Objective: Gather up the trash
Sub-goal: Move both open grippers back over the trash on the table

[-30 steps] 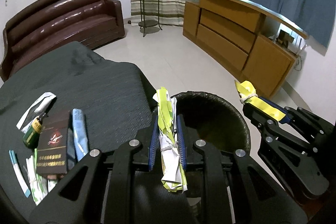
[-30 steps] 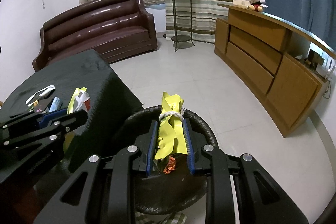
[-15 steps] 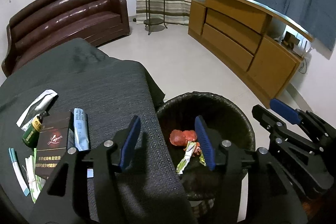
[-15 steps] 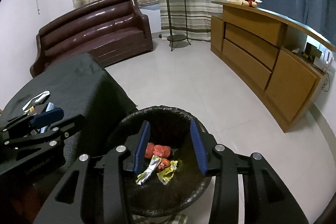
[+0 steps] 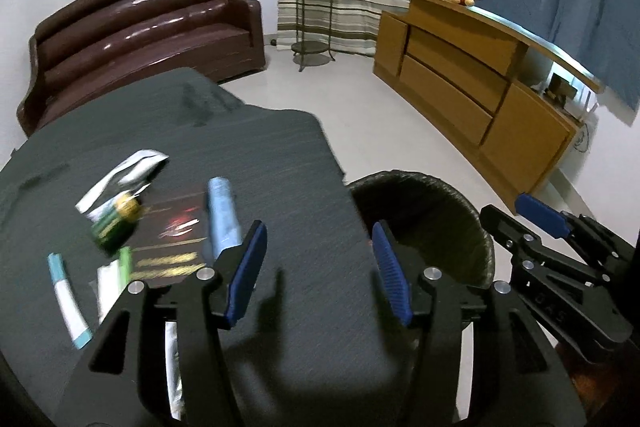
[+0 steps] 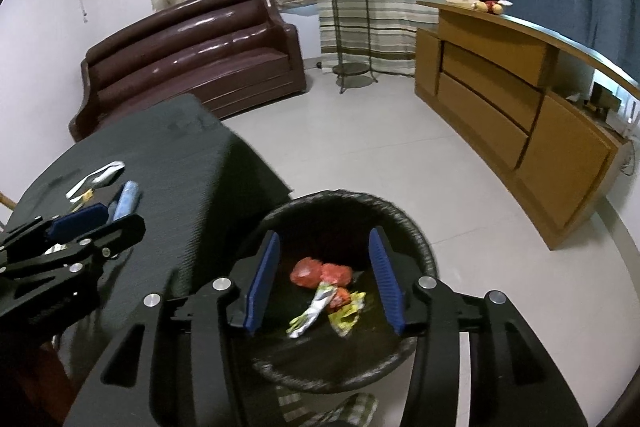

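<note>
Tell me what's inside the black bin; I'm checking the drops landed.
Inside the bin: red crumpled wrappers, a silver-green wrapper and a yellow one. The right tongs, open above it, hide part of the bottom.

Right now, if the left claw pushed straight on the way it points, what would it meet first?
Probably the dark tablecloth: the open left claw points across a bare stretch of it, with the blue wrapper just left of that line and the bin to the right. Depth is uncertain in this fisheye view.
</note>
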{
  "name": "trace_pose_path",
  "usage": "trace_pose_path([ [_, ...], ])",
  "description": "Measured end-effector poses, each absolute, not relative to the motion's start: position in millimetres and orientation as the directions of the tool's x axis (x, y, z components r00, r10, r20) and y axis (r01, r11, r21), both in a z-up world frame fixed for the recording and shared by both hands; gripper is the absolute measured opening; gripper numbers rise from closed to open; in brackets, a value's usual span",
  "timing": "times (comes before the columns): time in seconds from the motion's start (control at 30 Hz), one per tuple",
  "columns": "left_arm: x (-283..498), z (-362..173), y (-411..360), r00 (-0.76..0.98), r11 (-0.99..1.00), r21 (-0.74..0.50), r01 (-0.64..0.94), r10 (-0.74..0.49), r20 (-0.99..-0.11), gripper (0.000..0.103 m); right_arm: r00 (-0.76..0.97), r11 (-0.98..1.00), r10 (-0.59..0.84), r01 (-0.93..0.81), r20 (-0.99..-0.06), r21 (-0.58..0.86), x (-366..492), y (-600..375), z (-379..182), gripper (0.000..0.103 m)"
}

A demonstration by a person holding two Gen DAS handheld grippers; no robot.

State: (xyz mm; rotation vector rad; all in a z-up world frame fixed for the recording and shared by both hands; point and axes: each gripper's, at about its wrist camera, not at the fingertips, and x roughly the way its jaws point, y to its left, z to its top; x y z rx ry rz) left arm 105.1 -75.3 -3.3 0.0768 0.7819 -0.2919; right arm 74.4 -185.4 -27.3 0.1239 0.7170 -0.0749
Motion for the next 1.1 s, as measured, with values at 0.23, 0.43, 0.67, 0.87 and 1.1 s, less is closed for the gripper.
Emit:
trace_pose_path([
  [0.23, 84, 10, -24, 0.7, 0.975, -0.04, 0.217, -0.184, -0.69, 0.054, 0.749, 0.995, 0.03, 0.044, -0.662, 0.095, 67, -149, -22, 0.047],
  [0.43, 66, 14, 18, 0.728, 0.989, -0.006, 0.151, -0.115, -0.676, 0.055, 0.747, 0.996, 0.079, -0.025, -0.661, 0.091, 57, -114, -17, 0.047],
  [0.67, 49, 10, 68, 0.74, 0.998, 0.013, 0.068, -0.042, -0.672, 0.06, 0.732, 0.991, 0.134, -0.095, -0.668, 0.094, 49, -70, -16, 0.047],
  [0.87, 38, 6, 108, 0.74, 1.0, 0.011, 0.008, 0.002, -0.673, 0.06, 0.71, 0.984, 0.173, -0.15, -0.683, 0.094, 41, -32, -21, 0.047],
  [1.1, 26, 1, 142, 0.741, 0.999, 0.0, -0.036, 0.027, -0.671, 0.06, 0.684, 0.976, 0.199, -0.201, -0.702, 0.081, 37, 7, -27, 0.047],
])
